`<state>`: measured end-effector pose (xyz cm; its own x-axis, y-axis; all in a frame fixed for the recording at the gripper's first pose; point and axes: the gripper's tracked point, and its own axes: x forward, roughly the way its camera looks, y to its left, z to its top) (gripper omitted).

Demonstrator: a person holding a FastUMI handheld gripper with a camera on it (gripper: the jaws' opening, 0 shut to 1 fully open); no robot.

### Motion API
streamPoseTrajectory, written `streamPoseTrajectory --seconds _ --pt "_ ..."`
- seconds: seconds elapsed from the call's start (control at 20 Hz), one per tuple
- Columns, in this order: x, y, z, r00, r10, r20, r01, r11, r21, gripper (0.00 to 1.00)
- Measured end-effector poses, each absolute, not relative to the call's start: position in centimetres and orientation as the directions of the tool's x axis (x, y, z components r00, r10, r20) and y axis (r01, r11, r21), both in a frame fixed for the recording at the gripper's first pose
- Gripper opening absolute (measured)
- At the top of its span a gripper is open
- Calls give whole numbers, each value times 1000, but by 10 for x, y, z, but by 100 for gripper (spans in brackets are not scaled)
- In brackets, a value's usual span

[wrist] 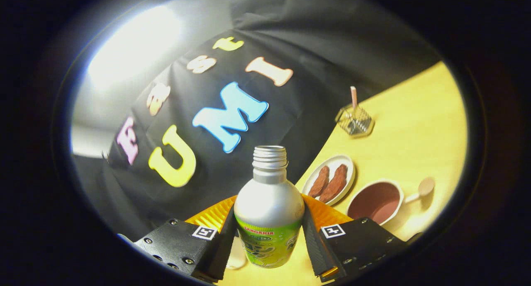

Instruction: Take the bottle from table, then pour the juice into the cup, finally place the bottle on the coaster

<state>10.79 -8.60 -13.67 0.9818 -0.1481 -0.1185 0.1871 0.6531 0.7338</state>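
The claw [269, 240] is clamped on the bottle [269, 211], its two black ribbed fingers [220, 244] pressing the bottle's left and right flanks. The bottle is smooth silver metal above and wrapped in a green printed label below; its threaded neck is uncapped, and what it holds cannot be seen. It appears lifted and tilted relative to the pale wooden worktop [415, 128], which slopes away on the right. Just behind the bottle, peeking out on both sides of it, is an orange ribbed disc, possibly the coaster [215, 213]; whether the bottle touches it cannot be told. A small pale round thing [236, 257] lies low beside the left finger, too hidden to identify.

Right of the bottle sits an oval white plate [346, 163] carrying two reddish-brown elongated pieces of food [330, 182] side by side. Further right, just beyond the right finger, stands a white cup [375, 203] with a dull pinkish-brown inside and a stubby handle ending in a round knob; whether that colour is liquid cannot be told. Farther back on the worktop is a small wire basket [354, 120] on a hexagonal base, with a pink stick [353, 97] standing upright in it.
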Motion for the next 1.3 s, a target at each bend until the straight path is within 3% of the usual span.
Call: streamPoseTrajectory --seconds 0.35,0.65,1.05,1.3 --pt "103 -84 -113 974 -188 -128 222 904 365 76" --pt "96 -84 -103 970 -235 -67 236 972 15 76" --pt "108 -68 -129 988 -138 -75 147 978 146 76" --pt "123 -63 -160 985 -130 -117 141 986 90 76"
